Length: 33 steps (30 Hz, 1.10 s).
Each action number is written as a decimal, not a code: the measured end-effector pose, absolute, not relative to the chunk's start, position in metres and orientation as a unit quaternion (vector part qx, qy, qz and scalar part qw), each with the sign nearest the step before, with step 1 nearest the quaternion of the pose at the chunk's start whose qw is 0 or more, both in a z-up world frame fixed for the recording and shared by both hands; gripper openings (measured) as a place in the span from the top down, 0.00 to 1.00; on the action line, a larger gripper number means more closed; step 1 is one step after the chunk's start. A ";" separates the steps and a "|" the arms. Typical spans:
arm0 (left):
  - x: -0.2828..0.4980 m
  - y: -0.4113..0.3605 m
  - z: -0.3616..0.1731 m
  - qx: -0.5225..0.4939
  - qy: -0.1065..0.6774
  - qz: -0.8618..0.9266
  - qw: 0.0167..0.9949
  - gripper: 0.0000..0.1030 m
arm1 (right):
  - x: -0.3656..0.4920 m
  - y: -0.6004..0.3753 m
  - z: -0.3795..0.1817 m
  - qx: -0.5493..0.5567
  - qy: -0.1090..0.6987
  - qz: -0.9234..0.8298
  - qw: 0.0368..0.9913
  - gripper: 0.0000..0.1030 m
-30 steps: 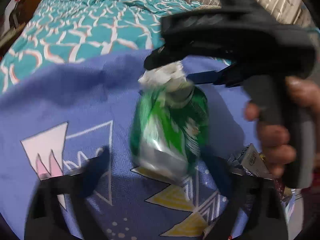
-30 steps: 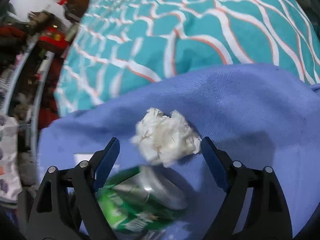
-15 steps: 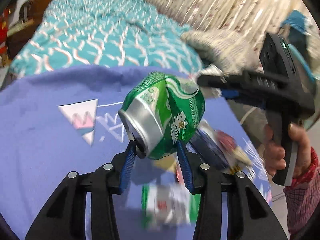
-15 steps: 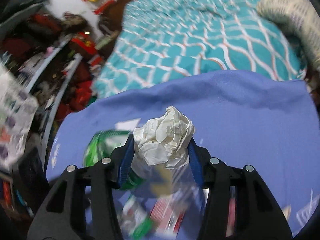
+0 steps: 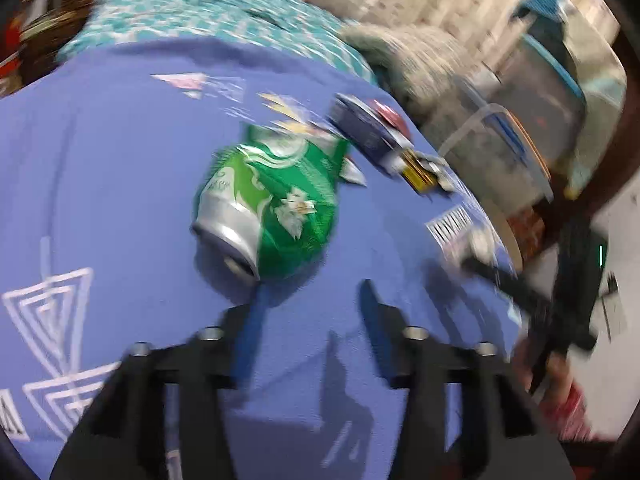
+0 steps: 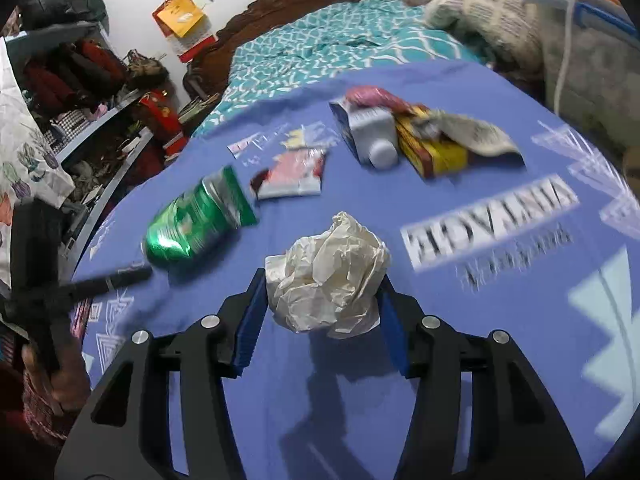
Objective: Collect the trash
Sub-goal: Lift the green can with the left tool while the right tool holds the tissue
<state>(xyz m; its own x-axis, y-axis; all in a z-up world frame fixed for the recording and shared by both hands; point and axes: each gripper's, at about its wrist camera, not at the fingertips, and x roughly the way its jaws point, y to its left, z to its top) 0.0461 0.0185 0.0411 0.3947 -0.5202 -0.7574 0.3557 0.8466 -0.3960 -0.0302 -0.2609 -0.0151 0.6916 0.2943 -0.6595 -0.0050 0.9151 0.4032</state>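
Blanket (image 6: 480, 340) on the bed: green can (image 5: 272, 204) lies loose beyond the left gripper (image 5: 310, 294), whose fingers have just been opening, empty; it may roll off. Right gripper (image 6: 322, 280) fingers pinch the paper wad (image 6: 332, 264); soft, it could slip.

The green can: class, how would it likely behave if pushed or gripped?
The green can looks dented, so it is probably empty, light and easily crushed further. Its rounded side may let it roll, though the soft blue blanket should slow it.
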 end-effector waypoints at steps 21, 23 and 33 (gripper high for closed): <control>0.155 0.003 0.010 -0.043 0.559 -0.405 0.722 0.46 | -0.033 -0.230 -0.026 0.203 0.376 0.105 0.898 0.44; 0.142 -0.005 0.010 -0.034 0.557 -0.412 0.720 0.58 | -0.032 -0.225 -0.026 0.197 0.378 0.105 0.898 0.44; 0.068 -0.048 0.019 -0.071 0.543 -0.435 0.715 0.60 | -0.050 -0.243 -0.021 0.186 0.358 0.074 0.912 0.46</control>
